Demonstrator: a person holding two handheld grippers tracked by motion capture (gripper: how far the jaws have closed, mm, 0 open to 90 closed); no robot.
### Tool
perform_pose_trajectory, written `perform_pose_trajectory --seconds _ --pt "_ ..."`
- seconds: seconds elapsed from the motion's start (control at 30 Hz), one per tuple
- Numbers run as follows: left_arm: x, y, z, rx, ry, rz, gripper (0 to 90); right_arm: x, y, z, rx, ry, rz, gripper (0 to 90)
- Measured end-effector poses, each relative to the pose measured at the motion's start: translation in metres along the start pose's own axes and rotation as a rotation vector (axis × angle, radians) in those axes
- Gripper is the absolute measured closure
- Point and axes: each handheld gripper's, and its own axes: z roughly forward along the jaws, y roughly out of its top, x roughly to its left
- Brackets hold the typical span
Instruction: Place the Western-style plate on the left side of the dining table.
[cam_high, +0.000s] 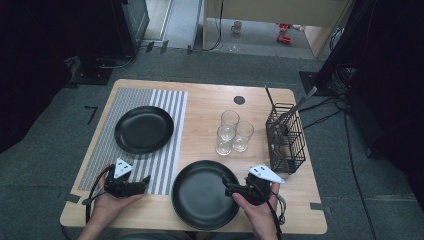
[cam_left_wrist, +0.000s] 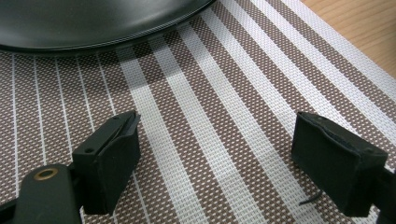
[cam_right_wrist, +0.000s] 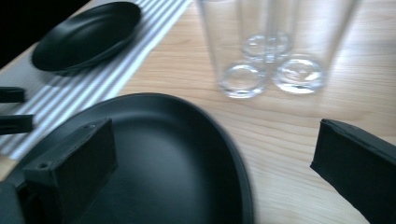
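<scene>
A person works two handheld grippers at the near edge of a light wooden table (cam_high: 210, 105). The right gripper (cam_high: 231, 190) hangs over the near right part of a black plate (cam_high: 200, 192) that lies on the bare wood close to the near edge, a little right of the middle; its jaws stand spread wide, one over the plate's inside and the other over the wood beyond the rim, and they pinch nothing. In the right gripper view the plate's rim (cam_right_wrist: 233, 154) curves between the two jaws. The left gripper (cam_high: 144, 181) rests low over the near end of a striped brown-and-white woven placemat (cam_high: 165, 130) along the table's left side, its jaws also spread and empty, with only the weave (cam_left_wrist: 210, 140) between them. A second black plate (cam_high: 144, 129) sits on the placemat toward the far left corner, well apart from the first. Three clear drinking glasses (cam_high: 232, 132) stand clustered, touching or nearly so, in the middle of the table just beyond the near plate. A black wire cutlery basket (cam_high: 285, 137) stands by the right edge. No readable writing or brand shows on any item.
</scene>
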Motion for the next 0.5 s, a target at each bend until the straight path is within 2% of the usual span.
perform_pose_trajectory --seconds 0.2,0.3,0.37,0.5 --pt "0.000 0.000 0.000 0.000 -0.001 -0.002 15.9 -0.015 0.001 -0.009 -0.016 -0.049 0.021 0.0" --pt "0.000 0.000 0.000 -0.001 -0.002 -0.003 15.8 -0.019 0.001 -0.012 -0.022 -0.082 0.020 0.0" --pt "0.000 0.000 0.000 0.000 -0.001 -0.001 15.7 -0.021 0.001 -0.015 -0.023 -0.121 0.004 0.0" --pt "0.000 0.000 0.000 -0.001 -0.002 -0.003 15.7 -0.027 0.000 -0.019 -0.028 -0.149 0.014 0.0"
